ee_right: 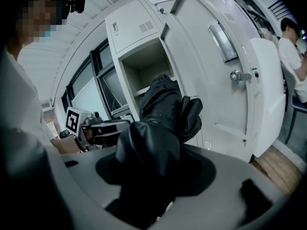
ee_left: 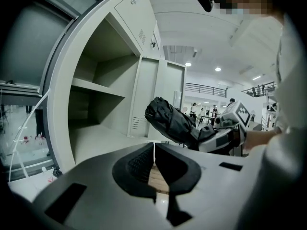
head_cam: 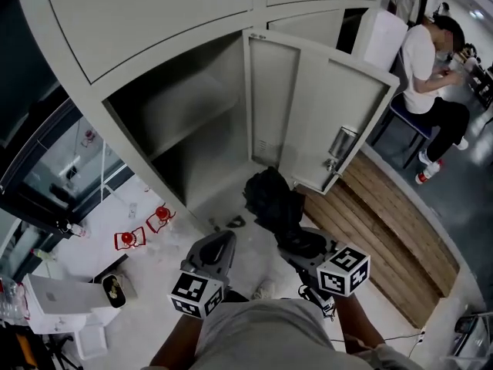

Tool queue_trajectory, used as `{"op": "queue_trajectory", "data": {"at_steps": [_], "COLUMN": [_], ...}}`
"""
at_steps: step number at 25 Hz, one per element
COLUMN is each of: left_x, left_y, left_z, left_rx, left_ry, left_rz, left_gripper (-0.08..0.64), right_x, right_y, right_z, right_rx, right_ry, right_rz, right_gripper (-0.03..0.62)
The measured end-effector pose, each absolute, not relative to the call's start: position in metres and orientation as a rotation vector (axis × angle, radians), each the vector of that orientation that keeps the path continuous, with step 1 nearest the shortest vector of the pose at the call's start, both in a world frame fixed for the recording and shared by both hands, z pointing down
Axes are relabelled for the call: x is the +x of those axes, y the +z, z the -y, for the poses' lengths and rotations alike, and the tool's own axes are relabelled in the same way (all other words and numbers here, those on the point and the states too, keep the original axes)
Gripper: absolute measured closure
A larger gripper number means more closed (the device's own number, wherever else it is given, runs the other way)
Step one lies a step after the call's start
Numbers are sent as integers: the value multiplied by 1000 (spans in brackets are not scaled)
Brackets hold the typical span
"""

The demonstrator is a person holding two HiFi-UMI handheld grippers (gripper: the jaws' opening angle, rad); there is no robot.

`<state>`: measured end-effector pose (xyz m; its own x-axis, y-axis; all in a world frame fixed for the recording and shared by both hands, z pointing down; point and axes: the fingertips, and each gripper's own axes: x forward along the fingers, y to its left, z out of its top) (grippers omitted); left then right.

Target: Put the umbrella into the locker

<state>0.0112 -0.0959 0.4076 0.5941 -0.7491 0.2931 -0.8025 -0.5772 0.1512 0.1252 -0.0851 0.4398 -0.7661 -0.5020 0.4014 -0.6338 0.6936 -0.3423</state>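
A grey locker bank (head_cam: 154, 21) stands in front of both hand-held grippers, with one open compartment (head_cam: 185, 129) ahead of them and a little to the left. A shelf (ee_left: 93, 86) crosses the compartment partway up, and nothing lies inside. Its door (head_cam: 316, 114) is swung wide, ahead of the right hand-held gripper (head_cam: 302, 247), with a metal handle (head_cam: 343, 141) on the face turned outward. Wooden decking (head_cam: 385, 230) runs along the floor off to that gripper's right, and beyond it a seated person (head_cam: 427, 75) bends forward on a chair.

The folded black umbrella (head_cam: 273, 199) is outside the locker. The right hand-held gripper clamps it by its near end, and its bundled fabric sticks out forward, ending in front of the compartment mouth beside the door's lower edge. The left hand-held gripper (ee_left: 154, 152) is just to the left of the right one and level with it. Its jaws are closed tip to tip with nothing between them, and the umbrella passes to its right, well clear of them. Two small red objects (head_cam: 129, 239) lie on the pale floor to its left.
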Motion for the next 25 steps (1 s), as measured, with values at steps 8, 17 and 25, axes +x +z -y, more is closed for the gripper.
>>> {"op": "queue_trajectory", "data": {"at_steps": [8, 17, 25], "left_x": [-1, -23, -41], "left_y": [409, 403, 406], "left_z": [112, 129, 131], "left_rx": [2551, 2573, 2567], "left_ry": [301, 313, 313], "left_rz": [1264, 1241, 1236], "left_gripper": [540, 540, 539], "right_x": [116, 101, 83], "right_y": [442, 434, 435], "right_z": [103, 120, 138], "right_rx": [899, 908, 882], "right_ry": [701, 660, 631], "right_rz": [2587, 2553, 2525], "right_gripper": [345, 345, 345]}}
